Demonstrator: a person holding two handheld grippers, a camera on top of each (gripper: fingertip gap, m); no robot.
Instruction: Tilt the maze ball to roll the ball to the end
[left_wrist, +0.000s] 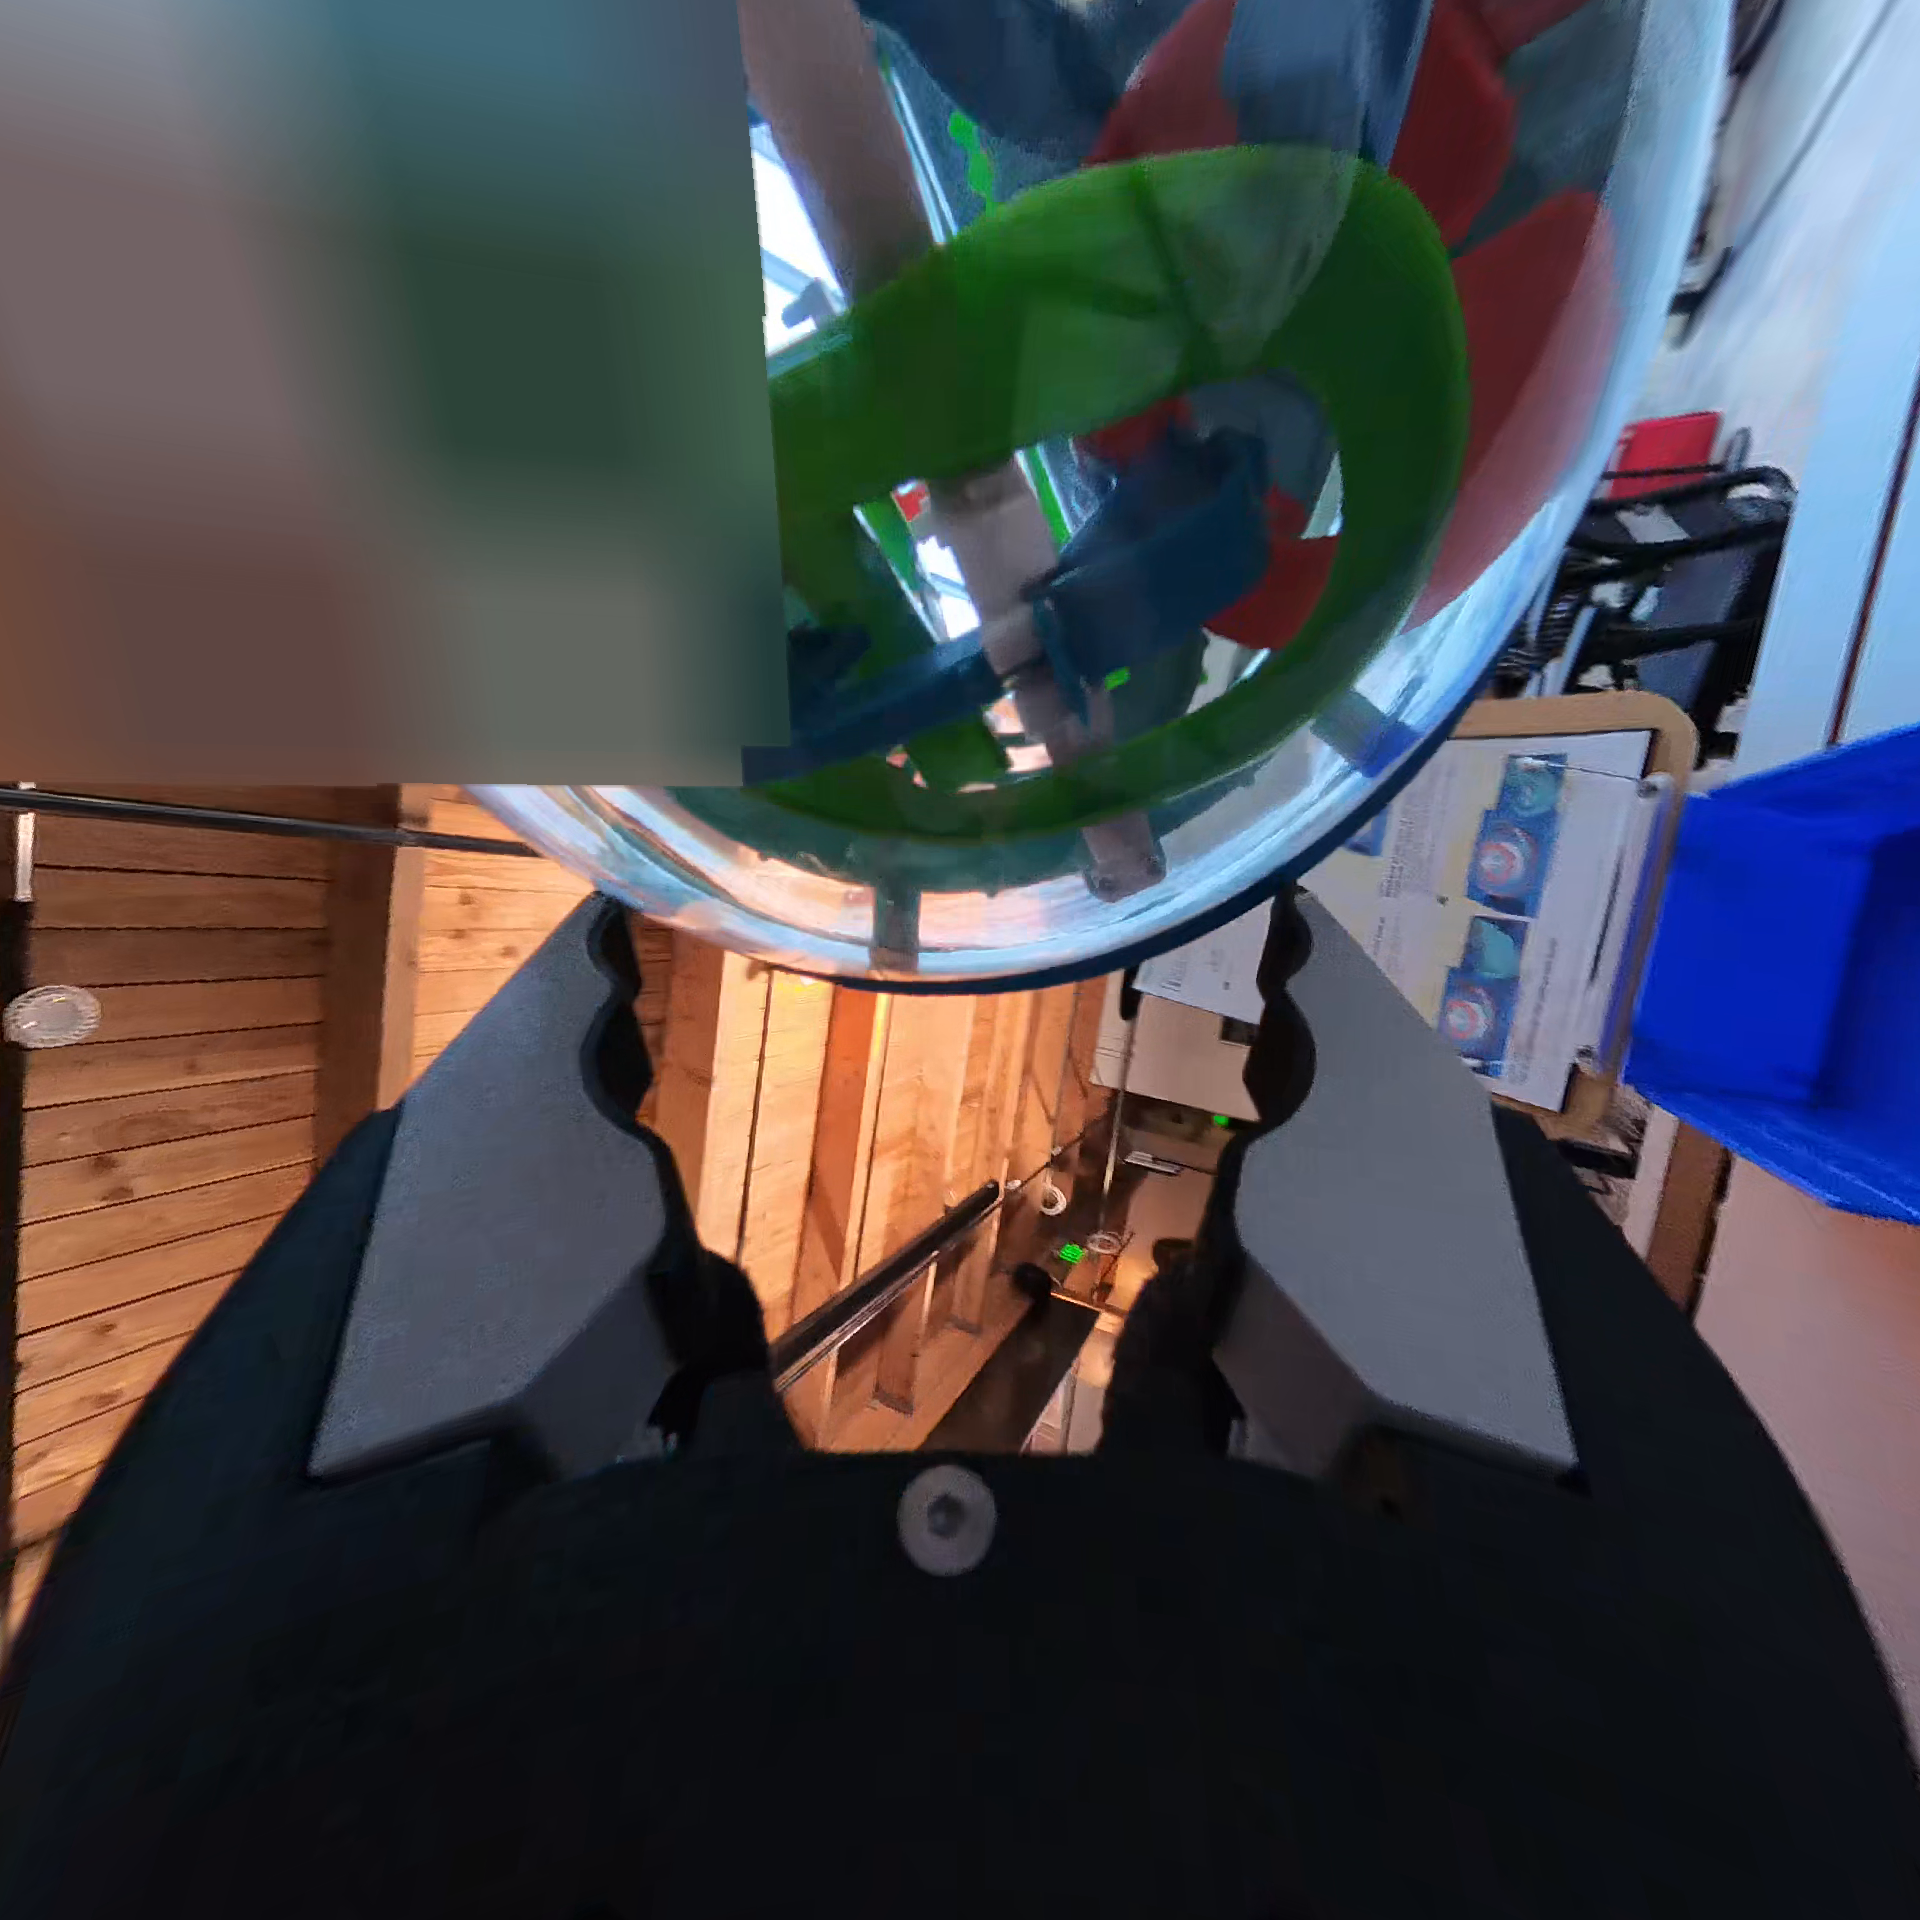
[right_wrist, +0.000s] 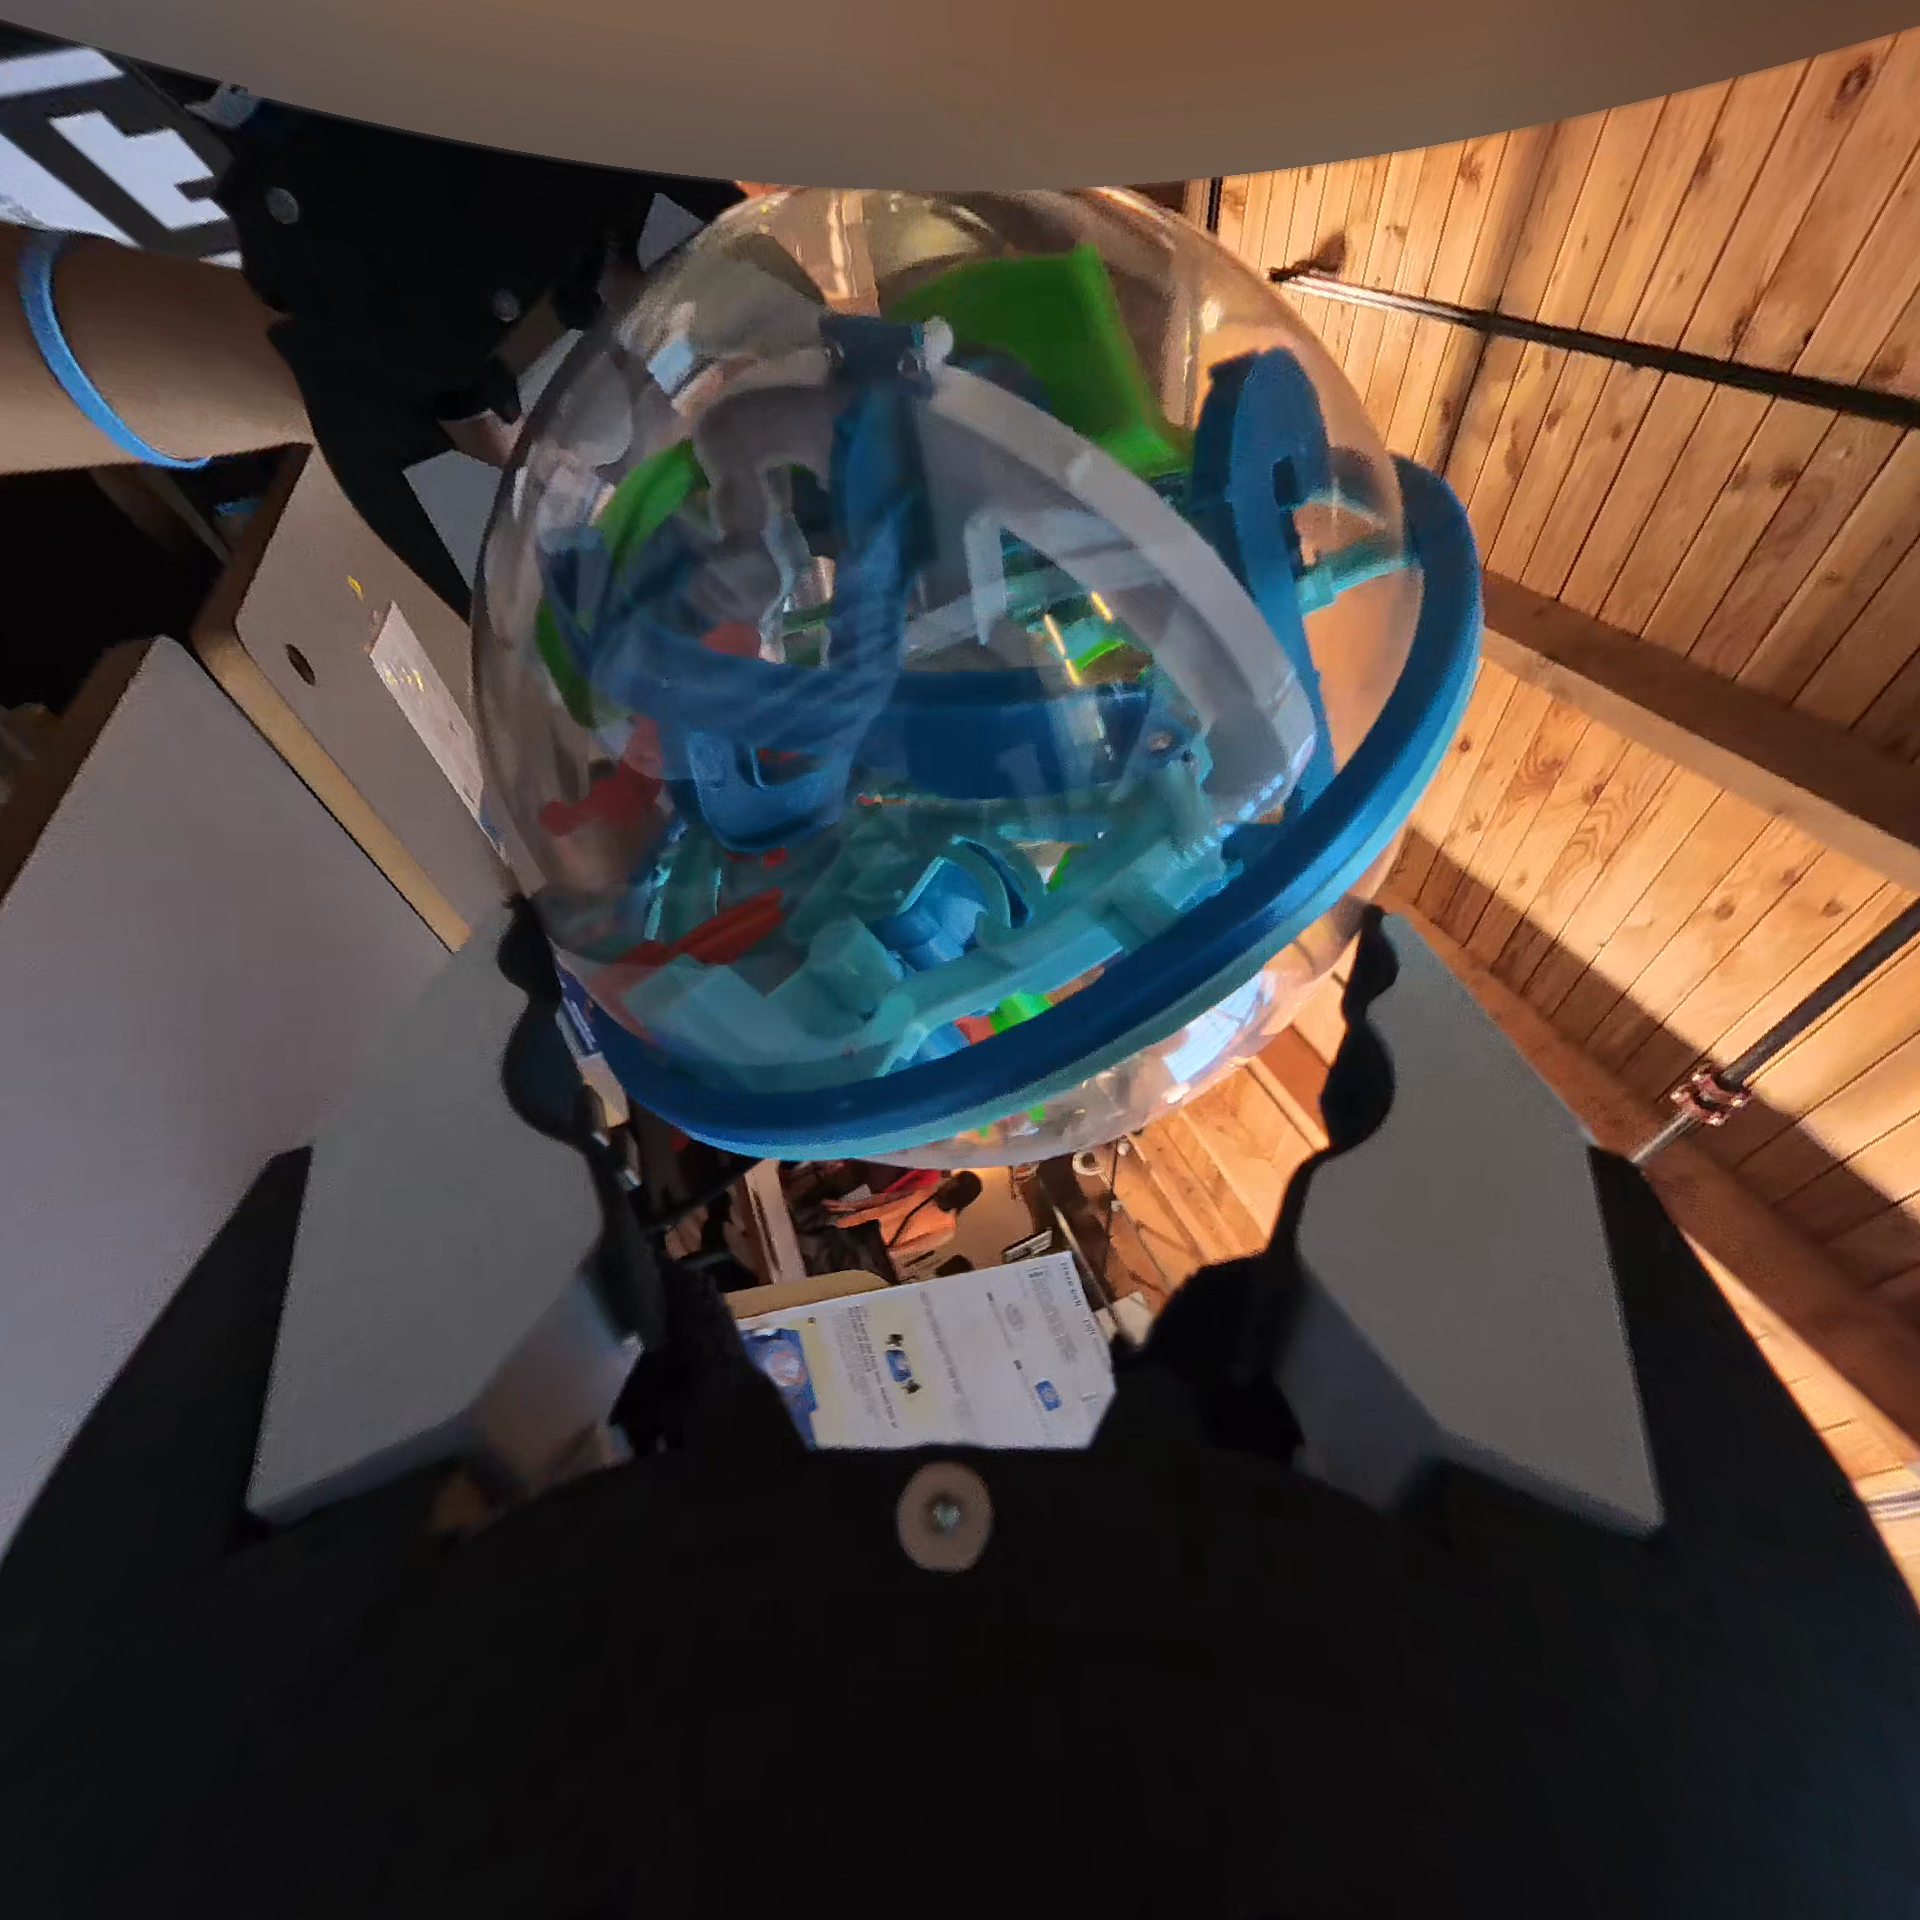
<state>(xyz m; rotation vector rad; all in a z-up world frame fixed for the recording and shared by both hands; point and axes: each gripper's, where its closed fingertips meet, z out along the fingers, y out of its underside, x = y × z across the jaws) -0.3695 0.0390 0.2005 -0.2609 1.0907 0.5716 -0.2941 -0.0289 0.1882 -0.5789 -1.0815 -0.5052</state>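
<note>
**One maze ball cradled between two grippers**

We see one maze ball (right_wrist: 935, 665), a clear sphere with a single blue ring around its middle and blue, green, red and pale tracks inside. We cannot pick out the small rolling ball among the tracks in either view.

In the right wrist view, the right gripper (right_wrist: 940, 966) has its two fingers spread wide, and the sphere sits just beyond and between their tips. Both tips meet its lower curve near the blue ring, so the gripper is bracing the sphere rather than squeezing it. Past the sphere, up and to the left of the fingers, the left gripper (right_wrist: 416, 312) appears as a black body against the far side of the ball.

In the left wrist view, the left gripper (left_wrist: 945, 914) also has its two fingers spread apart. The maze ball (left_wrist: 1143, 520) fills the area just ahead of the tips; whether the tips actually touch it we cannot tell. To the right of the fingers we count one blue bin (left_wrist: 1787, 966) and one printed sheet (left_wrist: 1496, 914) on a board. Wooden planking (left_wrist: 166, 1091) lies to the left.
</note>
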